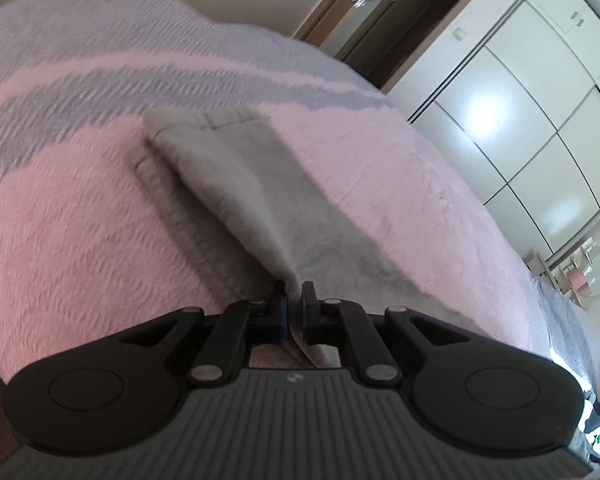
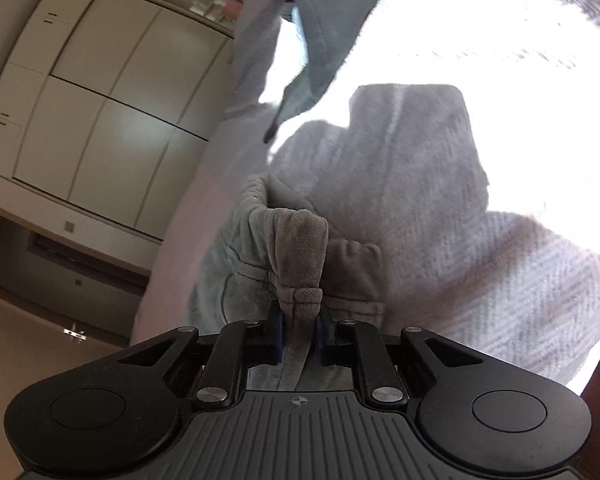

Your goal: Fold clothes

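Both tools grip one grey, soft fleece garment (image 1: pixel 236 184) lying on the pink and grey woven bedspread (image 1: pixel 80 240). The left tool (image 1: pixel 294 300) is pinched tight on a thin fabric edge; the right tool (image 2: pixel 299 326) is clamped on a bunched, ribbed cuff (image 2: pixel 300 256). Sunlight washes out the bedspread beyond, and motion blur softens the garment's far end.
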Available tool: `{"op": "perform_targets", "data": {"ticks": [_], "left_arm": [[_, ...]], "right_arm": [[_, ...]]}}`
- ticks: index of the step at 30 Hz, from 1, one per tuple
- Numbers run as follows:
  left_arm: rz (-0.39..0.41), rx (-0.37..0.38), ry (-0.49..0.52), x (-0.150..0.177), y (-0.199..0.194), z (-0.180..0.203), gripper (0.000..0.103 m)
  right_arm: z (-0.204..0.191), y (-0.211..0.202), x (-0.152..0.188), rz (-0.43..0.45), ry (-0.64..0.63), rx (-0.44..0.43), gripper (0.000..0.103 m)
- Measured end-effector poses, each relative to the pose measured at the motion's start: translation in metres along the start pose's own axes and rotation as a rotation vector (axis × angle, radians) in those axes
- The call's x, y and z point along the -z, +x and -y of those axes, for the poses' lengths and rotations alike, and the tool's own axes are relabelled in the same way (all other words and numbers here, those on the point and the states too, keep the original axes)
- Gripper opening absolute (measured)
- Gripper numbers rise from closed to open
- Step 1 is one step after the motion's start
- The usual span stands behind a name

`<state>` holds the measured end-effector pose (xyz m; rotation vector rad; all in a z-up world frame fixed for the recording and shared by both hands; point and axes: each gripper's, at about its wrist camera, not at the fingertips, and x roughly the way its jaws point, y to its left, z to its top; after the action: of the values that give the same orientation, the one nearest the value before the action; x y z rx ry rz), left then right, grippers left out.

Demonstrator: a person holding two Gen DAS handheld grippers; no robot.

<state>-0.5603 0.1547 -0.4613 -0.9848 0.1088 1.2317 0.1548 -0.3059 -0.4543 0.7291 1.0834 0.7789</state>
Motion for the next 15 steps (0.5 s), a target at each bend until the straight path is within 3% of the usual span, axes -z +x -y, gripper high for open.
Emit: {"op": "perform_targets", "data": {"ticks": [6,9,12,15], "left_arm": [[0.005,0.008,0.020,-0.005,-0.001,0.000,0.005],[0.003,0.008,0.016,-0.001,-0.003,-0.003,0.005],[0.009,0.019,-0.035,0.003,0.001,-0.010,0.006],[0.026,0.043,-0.090,0.000,-0.008,-0.019,0.012]], "right_arm": [[-0.005,-0.012,0.001,0.021,0.024,-0.046,0.013],[0.001,-0.006,0.002,0.012,0.016,-0.013,0.013],[0.020,0.004,0.007,-0.002,0.058,0.030,0.013],[0.024,0.001,0.009,0.011,0.078,0.013,0.013]]}}
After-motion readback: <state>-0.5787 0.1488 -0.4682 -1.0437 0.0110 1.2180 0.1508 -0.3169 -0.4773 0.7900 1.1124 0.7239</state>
